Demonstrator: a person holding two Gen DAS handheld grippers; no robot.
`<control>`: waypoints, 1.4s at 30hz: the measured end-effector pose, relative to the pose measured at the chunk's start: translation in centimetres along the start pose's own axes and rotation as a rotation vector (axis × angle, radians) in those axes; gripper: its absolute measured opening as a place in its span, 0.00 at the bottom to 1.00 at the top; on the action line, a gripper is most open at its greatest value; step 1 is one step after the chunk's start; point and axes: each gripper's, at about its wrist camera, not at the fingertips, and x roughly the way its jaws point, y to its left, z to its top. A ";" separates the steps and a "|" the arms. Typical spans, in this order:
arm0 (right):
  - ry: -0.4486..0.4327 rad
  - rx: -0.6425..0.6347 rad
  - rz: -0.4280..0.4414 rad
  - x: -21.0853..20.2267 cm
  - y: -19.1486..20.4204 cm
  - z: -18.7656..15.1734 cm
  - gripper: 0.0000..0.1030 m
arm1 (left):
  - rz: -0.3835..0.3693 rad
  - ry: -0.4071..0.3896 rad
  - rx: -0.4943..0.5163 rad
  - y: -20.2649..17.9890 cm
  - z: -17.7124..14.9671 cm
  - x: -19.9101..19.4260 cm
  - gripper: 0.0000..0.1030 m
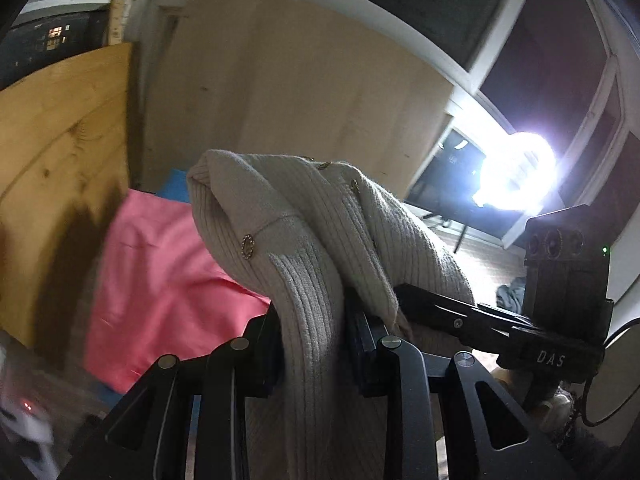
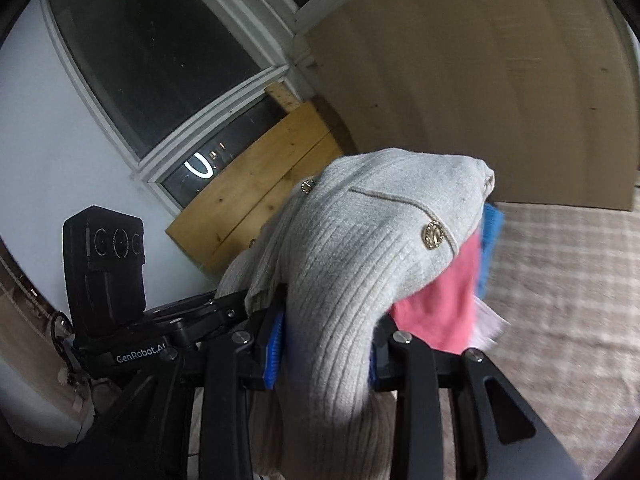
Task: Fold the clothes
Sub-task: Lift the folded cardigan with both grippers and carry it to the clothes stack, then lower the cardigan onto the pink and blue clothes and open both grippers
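A cream ribbed knit cardigan with round gold buttons hangs lifted in the air. My left gripper is shut on a bunched fold of it, and the knit drapes over and between the fingers. My right gripper is shut on another fold of the same cardigan. The two grippers are close together: the right one shows at the right of the left wrist view, the left one at the left of the right wrist view.
A pink cloth lies below on a blue item; both show behind the cardigan in the right wrist view. A checked beige surface spreads right. Wooden boards, a pale panel, dark windows and a bright lamp surround.
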 end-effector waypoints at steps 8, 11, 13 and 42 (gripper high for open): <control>0.026 -0.012 -0.011 5.9 0.8 1.8 0.30 | 0.007 0.017 -0.005 5.9 2.9 1.3 0.25; 0.060 -0.031 -0.032 7.7 0.3 2.1 0.30 | 0.037 0.047 -0.002 7.5 3.5 3.2 0.27; 0.126 -0.080 -0.085 8.9 -0.7 1.7 0.30 | 0.200 0.081 0.021 9.0 3.3 4.7 0.32; 0.273 -0.132 -0.276 18.9 -3.8 2.2 0.46 | 0.324 0.233 0.007 13.2 6.6 14.0 0.34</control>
